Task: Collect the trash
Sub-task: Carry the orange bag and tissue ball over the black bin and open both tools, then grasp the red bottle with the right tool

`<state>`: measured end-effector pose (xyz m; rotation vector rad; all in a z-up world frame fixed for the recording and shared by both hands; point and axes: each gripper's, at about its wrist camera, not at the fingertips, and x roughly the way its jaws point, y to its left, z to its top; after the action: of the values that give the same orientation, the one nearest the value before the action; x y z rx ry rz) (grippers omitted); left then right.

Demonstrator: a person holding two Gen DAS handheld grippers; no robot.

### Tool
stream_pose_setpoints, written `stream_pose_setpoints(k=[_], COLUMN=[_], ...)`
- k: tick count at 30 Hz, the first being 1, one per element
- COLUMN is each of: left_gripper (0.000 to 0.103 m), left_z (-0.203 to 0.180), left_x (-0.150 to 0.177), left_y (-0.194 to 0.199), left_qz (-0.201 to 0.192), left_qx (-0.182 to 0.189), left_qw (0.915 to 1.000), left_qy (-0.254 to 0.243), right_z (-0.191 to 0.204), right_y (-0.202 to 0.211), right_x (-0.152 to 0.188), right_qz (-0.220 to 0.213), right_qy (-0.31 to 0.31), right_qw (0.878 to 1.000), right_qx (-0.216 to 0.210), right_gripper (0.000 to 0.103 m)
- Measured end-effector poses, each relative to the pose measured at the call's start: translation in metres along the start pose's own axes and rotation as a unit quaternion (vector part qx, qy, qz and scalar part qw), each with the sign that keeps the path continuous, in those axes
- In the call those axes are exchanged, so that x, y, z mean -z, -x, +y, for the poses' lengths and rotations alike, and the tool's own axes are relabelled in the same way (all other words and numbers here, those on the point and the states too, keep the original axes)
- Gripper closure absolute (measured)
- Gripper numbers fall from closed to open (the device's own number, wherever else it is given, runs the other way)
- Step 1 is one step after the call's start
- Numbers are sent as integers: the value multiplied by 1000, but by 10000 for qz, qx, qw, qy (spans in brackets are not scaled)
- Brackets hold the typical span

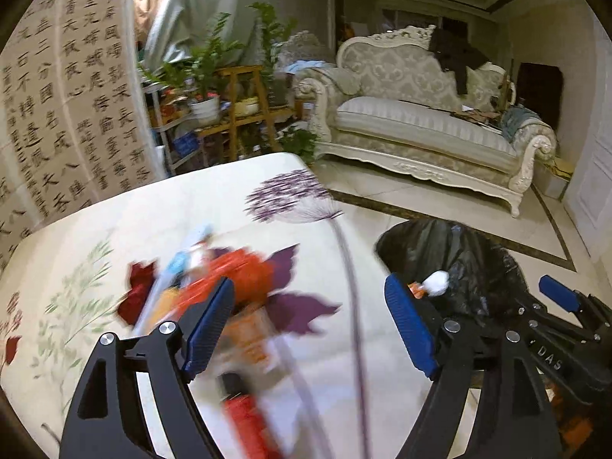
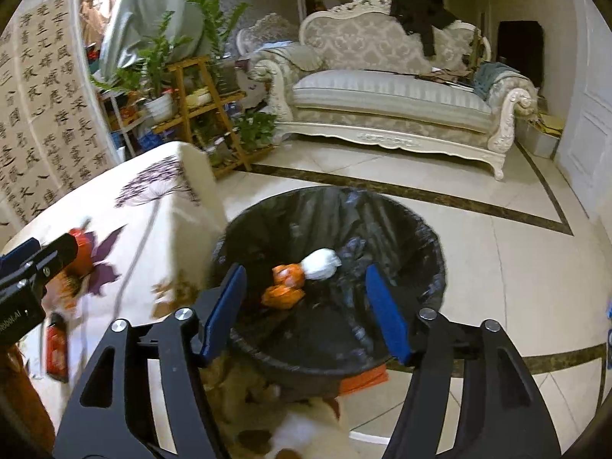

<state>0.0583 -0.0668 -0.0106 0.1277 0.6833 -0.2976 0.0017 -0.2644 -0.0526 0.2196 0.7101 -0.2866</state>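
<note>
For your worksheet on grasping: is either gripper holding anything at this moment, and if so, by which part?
Nothing is held. The left gripper is open above the blurred wrappers on the table; the right gripper is open, empty, over the bin bag.

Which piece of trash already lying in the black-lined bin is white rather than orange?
The crumpled white wad, lying in the bin just right of the orange wrapper. It alone is white; both rest on the black liner.

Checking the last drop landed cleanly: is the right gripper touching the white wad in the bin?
Apart. The right wrist view shows the right gripper open above the black-lined bin, with the white wad lying down inside, clear of both fingers.
</note>
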Motion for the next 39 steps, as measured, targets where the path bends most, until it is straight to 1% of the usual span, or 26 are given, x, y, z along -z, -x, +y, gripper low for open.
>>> stream_pose_setpoints(k=[10,15,23,27,30,35,38,39], left_gripper=[24,24,24,24,24,24,24,24], left_z=[64,90,124,135,143,148,144,142], left_x=[40,58,77,83,87,89,89,88], left_y=[27,35,41,41,40,39,40,40], left_qz=[182,258,339,366,411,485,486,490], left_qx=[-596,-812,-1104,-1288,-1356,-1340,-1292,-1267], left_qw=[9970,9945,9900,9876,9862,9854,9861,9865], left_qy=[454,601,808,815,861,934,925,911], right_z=[63,96,142,165,180,194,196,196], right_y=[18,22,26,24,21,12,10,9], right_x=[20,30,41,45,48,56,58,60], right_qz=[103,192,277,349,419,674,769,787], right_qy=[412,643,1063,1251,1443,1603,1684,1697], right_qw=[9977,9950,9881,9840,9800,9756,9735,9731], right_qx=[-529,-744,-1074,-1217,-1303,-1340,-1345,-1346], right_gripper=[35,35,35,36,37,52,67,76])
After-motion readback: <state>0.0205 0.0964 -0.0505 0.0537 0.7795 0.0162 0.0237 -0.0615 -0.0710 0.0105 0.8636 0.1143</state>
